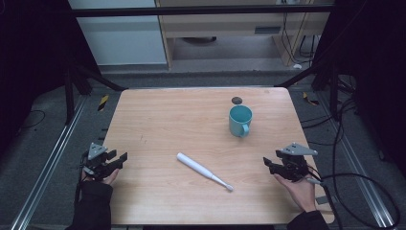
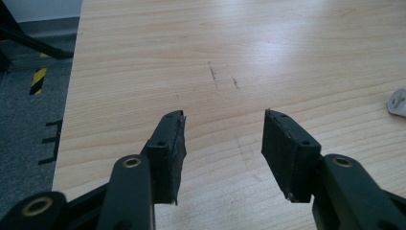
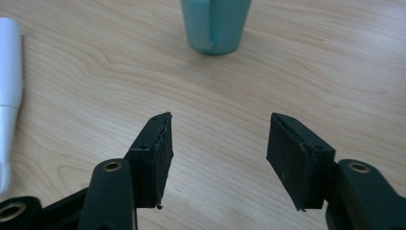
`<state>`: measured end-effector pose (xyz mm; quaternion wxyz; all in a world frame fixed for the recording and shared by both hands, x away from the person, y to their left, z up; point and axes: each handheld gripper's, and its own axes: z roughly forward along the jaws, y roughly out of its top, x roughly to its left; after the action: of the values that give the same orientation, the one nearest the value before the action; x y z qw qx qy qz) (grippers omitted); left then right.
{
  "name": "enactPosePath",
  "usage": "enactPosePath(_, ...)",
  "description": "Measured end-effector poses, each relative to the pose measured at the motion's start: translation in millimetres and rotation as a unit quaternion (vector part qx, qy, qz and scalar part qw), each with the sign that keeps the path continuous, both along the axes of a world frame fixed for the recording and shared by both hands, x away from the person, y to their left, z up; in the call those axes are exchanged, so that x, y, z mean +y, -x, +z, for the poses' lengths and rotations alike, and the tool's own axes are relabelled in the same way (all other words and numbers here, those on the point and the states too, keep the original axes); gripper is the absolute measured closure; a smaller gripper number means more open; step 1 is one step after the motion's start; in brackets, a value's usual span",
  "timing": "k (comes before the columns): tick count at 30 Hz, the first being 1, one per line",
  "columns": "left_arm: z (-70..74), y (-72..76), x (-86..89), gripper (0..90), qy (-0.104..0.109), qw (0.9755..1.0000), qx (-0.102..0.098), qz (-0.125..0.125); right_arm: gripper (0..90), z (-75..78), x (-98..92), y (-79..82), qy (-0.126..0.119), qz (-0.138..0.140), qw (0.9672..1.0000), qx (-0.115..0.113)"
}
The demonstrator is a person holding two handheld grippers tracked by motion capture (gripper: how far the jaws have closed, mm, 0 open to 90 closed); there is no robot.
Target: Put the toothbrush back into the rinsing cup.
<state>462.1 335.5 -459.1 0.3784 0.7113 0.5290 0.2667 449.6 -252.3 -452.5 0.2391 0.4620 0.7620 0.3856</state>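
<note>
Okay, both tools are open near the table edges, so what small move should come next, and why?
Probably ease the right tool left toward the white toothbrush. It lies flat and untouched between both hands, its brush end nearer that side, and the jaws already stand open with nothing between them.

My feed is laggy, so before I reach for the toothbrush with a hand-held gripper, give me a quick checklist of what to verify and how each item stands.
1. Right hand-held gripper open, nothing between its jaws: ok.
2. Left hand-held gripper open, nothing between its jaws: ok.
3. Electric toothbrush lying flat on the table, free of both grippers: ok.
4. Brush head pointing toward the right gripper's side, handle toward the middle: ok.
5. Teal mug upright, well apart from the toothbrush: ok.
6. Whether the mug holds anything: cannot tell.
</note>
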Motion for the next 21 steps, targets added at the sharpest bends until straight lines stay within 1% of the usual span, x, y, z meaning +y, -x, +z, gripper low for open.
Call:
enactPosePath(2, -1.4, -0.3, 0.1, 49.3, -0.002, 1.0, 0.002, -0.001, 41.8, 2.1, 3.5, 1.2, -0.003, 0.01, 0.9999, -0.002)
enactPosePath(3, -1.9, -0.3, 0.4, 49.3, -0.005, 1.0, 0.004, -0.003, 41.8, 3.2, 5.1, 1.5, -0.006, 0.011, 0.9999, 0.001)
enactPosePath(5, -3.3, -0.3, 0.7, 49.2, -0.004, 1.0, 0.006, -0.002, 41.9, 6.1, 9.6, 2.5, -0.003, 0.017, 0.9999, 0.001)
enactPosePath(7, -4.8, -0.1, 0.9, 48.8, -0.008, 0.9999, 0.007, -0.004, 42.5, 9.6, 15.6, 3.3, -0.006, 0.022, 0.9997, 0.004)
enactPosePath(8, -5.2, -0.4, 0.9, 48.6, -0.011, 0.9999, 0.009, -0.005, 42.7, 12.8, 19.9, 2.8, -0.005, 0.03, 0.9995, 0.005)
enactPosePath(10, -6.4, -1.7, -0.4, 48.3, -0.014, 0.9998, 0.008, -0.009, 43.0, 18.1, 26.3, 1.6, 0.0, 0.037, 0.9993, 0.004)
enactPosePath(11, -6.8, -2.3, -0.9, 48.1, -0.017, 0.9997, 0.009, -0.011, 43.1, 21.6, 30.2, 0.5, 0.002, 0.045, 0.999, 0.007)
enactPosePath(12, -7.5, -3.1, -1.5, 48.1, -0.018, 0.9996, 0.013, -0.016, 43.6, 25.0, 34.4, -0.2, 0.005, 0.051, 0.9987, 0.004)
enactPosePath(13, -8.2, -3.3, -2.3, 47.6, -0.016, 0.9996, 0.014, -0.017, 43.9, 28.9, 40.1, -0.9, 0.005, 0.057, 0.9984, 0.004)
enactPosePath(14, -8.9, -3.4, -2.4, 47.5, -0.02, 0.9995, 0.015, -0.021, 44.2, 31.1, 44.0, -1.4, 0.004, 0.063, 0.998, 0.005)
enactPosePath(16, -10.8, -4.1, -2.6, 46.9, -0.02, 0.9993, 0.018, -0.025, 44.4, 36.9, 56.2, -4.4, 0.008, 0.079, 0.9968, 0.006)
enactPosePath(18, -12.4, -4.8, -2.1, 46.0, -0.019, 0.9994, 0.017, -0.025, 44.1, 41.7, 67.6, -8.1, 0.015, 0.094, 0.9954, 0.006)
enactPosePath(19, -13.2, -5.2, -1.2, 45.2, -0.024, 0.9994, 0.017, -0.021, 44.0, 43.4, 71.6, -9.6, 0.017, 0.099, 0.9949, 0.004)
enactPosePath(20, -13.4, -5.5, -0.5, 44.2, -0.023, 0.9994, 0.019, -0.02, 44.0, 46.6, 78.1, -12.2, 0.018, 0.105, 0.9943, 0.007)
enactPosePath(21, -13.9, -6.3, 0.9, 44.5, -0.015, 0.9993, 0.024, -0.023, 44.1, 48.4, 81.9, -13.7, 0.016, 0.109, 0.9939, 0.008)
